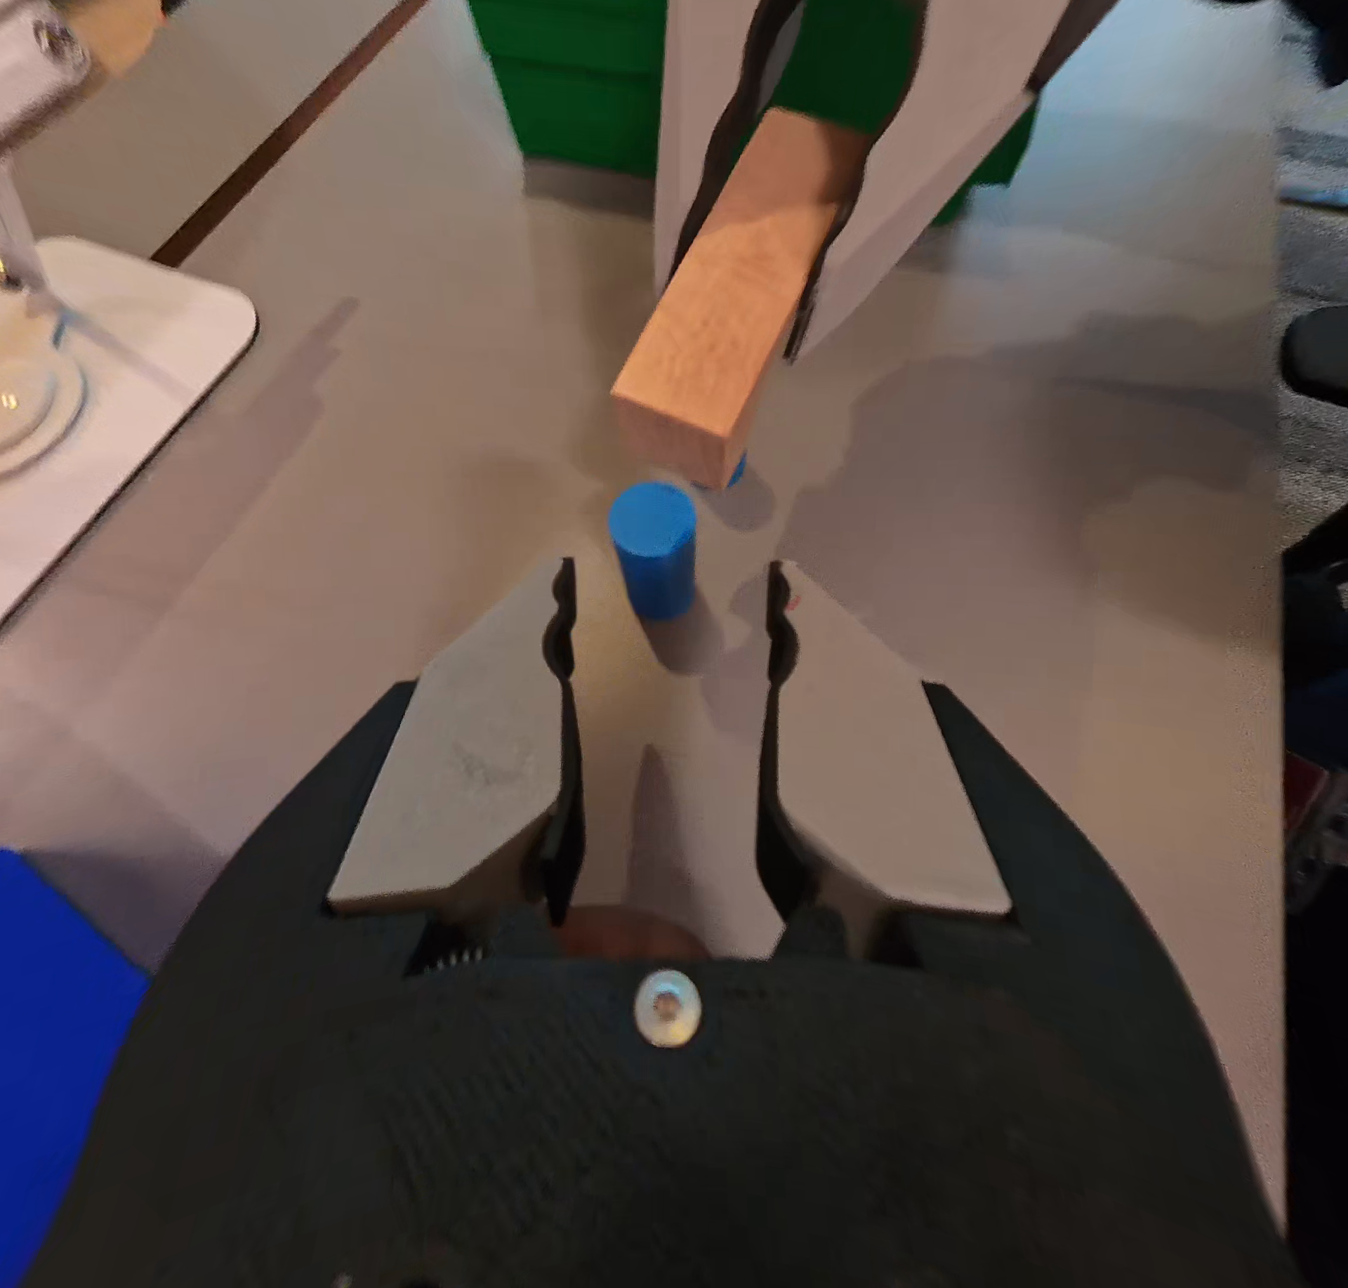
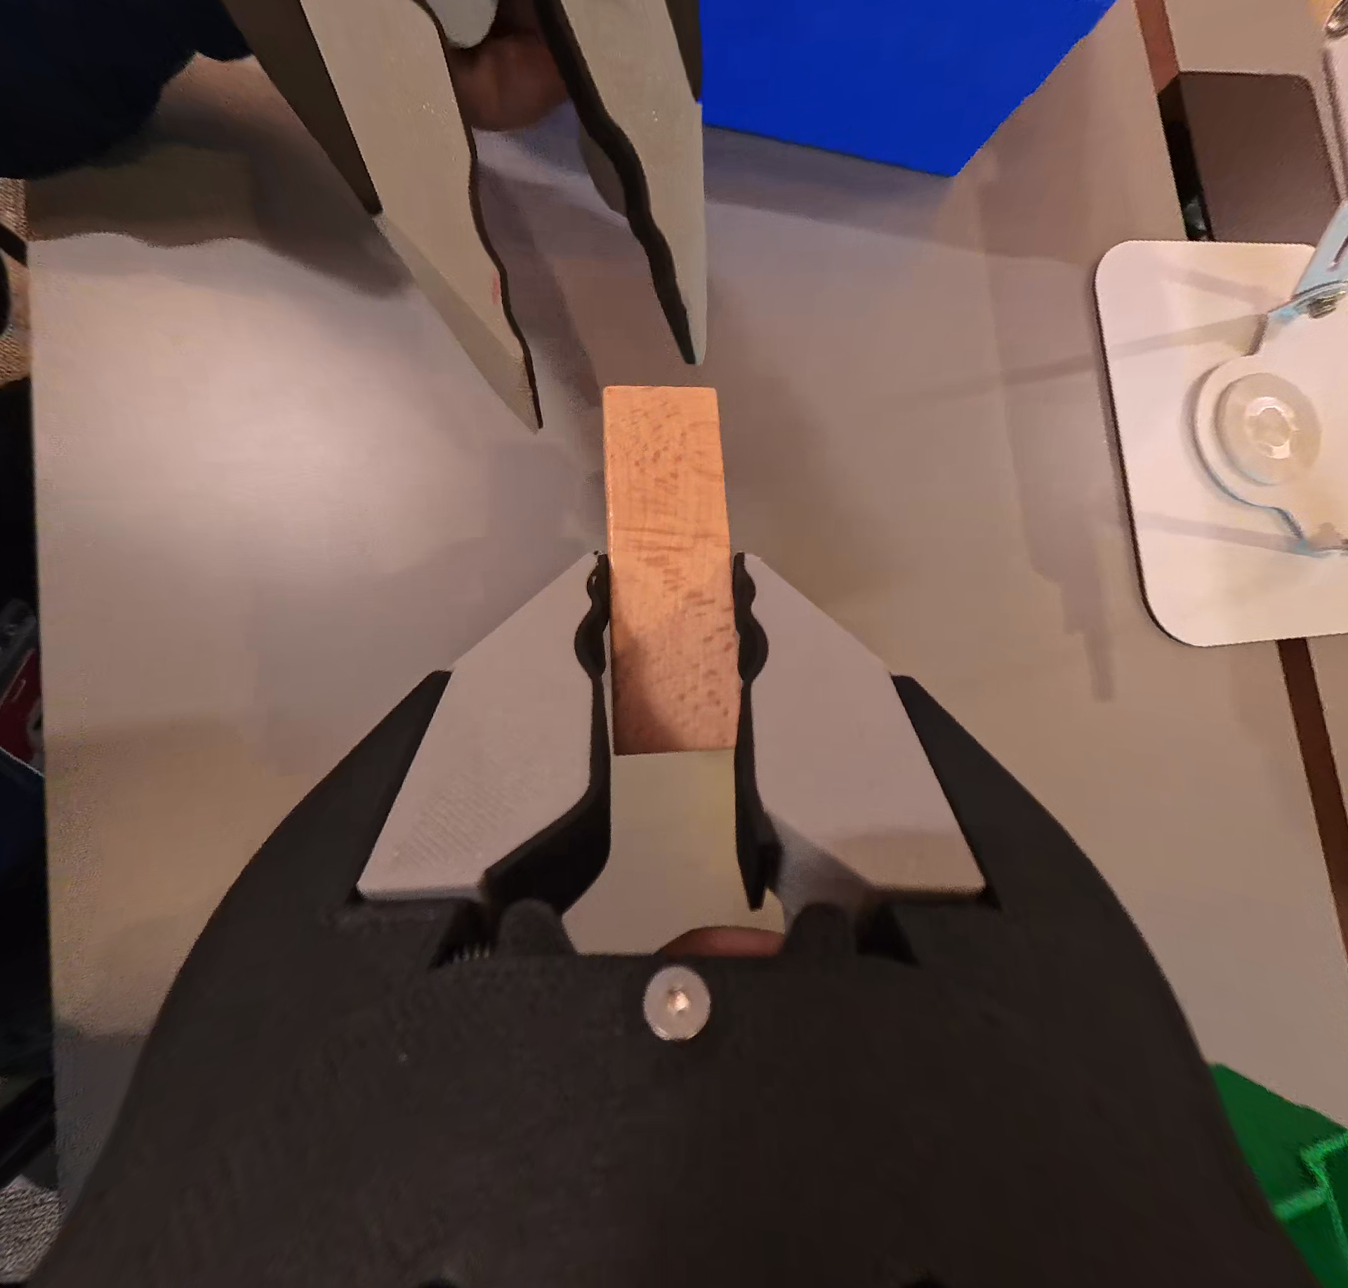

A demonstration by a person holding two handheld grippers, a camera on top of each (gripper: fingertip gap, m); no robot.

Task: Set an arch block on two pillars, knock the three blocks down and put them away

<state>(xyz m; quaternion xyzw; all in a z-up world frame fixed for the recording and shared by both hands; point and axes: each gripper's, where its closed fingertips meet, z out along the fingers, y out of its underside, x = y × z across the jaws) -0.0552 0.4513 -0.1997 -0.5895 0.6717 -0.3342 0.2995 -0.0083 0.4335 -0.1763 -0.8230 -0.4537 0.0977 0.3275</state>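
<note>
Jaws of the right gripper (image 2: 667,560) are clamping a wooden block (image 2: 667,567) by its long sides, holding it level above the grey worktop (image 1: 408,523). Its far end is hovering over one blue pillar (image 1: 737,468), mostly hidden beneath it, while a second blue pillar (image 1: 655,551) is standing upright just beside. The left gripper (image 1: 669,567) is waiting with jaws apart and empty, near that second pillar. A green bin (image 1: 583,78) is sitting beyond.

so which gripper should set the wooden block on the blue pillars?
Right. The right gripper is already shut on the wooden block, held above the blue pillars. The left gripper is open and empty.
</note>
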